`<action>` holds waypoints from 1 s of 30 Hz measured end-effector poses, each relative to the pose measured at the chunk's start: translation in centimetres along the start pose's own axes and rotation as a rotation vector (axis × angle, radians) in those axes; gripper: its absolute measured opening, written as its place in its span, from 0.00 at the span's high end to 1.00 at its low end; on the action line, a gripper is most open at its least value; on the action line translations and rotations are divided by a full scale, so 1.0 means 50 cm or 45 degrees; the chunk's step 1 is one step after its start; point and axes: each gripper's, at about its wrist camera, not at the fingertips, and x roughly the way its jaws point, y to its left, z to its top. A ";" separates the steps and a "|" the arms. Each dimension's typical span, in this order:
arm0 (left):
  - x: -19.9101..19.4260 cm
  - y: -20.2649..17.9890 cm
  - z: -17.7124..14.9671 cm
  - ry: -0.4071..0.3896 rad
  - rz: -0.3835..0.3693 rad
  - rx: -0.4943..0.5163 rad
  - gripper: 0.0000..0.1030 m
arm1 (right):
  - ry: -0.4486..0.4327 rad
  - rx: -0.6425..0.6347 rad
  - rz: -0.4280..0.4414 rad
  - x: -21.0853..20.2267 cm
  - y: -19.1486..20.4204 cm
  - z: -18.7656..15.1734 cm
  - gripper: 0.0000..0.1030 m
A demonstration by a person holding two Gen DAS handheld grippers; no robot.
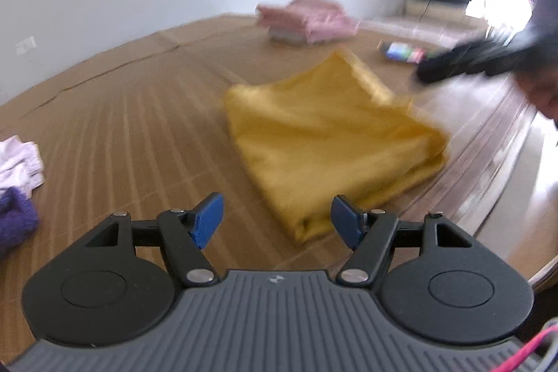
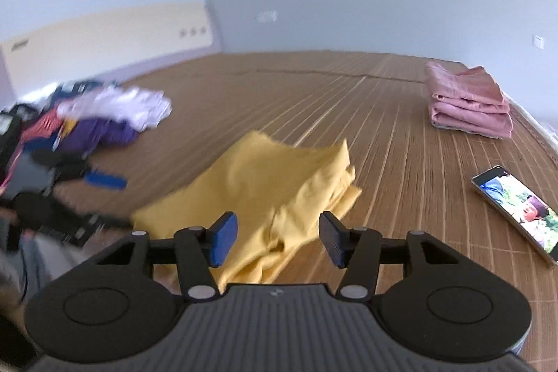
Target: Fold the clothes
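Bamboo mat [image 2: 348,114] covers the whole work surface, white walls behind. Yellow garment [image 1: 324,142] sits mid-mat, folded into a compact bundle, looks nearly done. Pink folded stack [image 2: 467,103] parked at the far edge. Unfolded pile [image 2: 104,117] of white and purple clothes still waits at the side, so plenty left. Left gripper [image 1: 277,218] and right gripper [image 2: 279,239] both spread wide, empty, hovering just short of the bundle. Phone [image 2: 516,211] lies nearby.
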 end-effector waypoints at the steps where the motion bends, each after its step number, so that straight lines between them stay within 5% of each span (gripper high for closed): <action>1: 0.000 -0.001 0.009 -0.033 -0.012 -0.017 0.28 | -0.017 0.020 0.001 0.013 0.002 0.002 0.50; 5: 0.039 -0.017 0.023 -0.058 0.042 0.042 0.25 | 0.015 0.011 0.033 0.069 0.024 -0.006 0.53; 9: 0.086 -0.022 -0.009 0.091 0.091 0.123 0.25 | 0.079 -0.263 -0.118 0.099 0.075 -0.039 0.48; 12: 0.076 0.011 -0.024 0.083 0.072 -0.005 0.24 | 0.105 -0.388 -0.177 0.105 0.090 -0.071 0.46; 20: 0.079 0.020 0.028 0.017 0.069 0.076 0.24 | -0.008 -0.207 -0.132 0.079 0.062 -0.015 0.43; 25: 0.136 -0.020 0.060 -0.003 -0.013 0.145 0.24 | 0.006 -0.107 0.007 0.152 0.044 0.038 0.79; 30: 0.178 -0.045 0.042 0.042 -0.030 0.185 0.24 | 0.131 0.016 0.114 0.234 0.006 0.044 0.80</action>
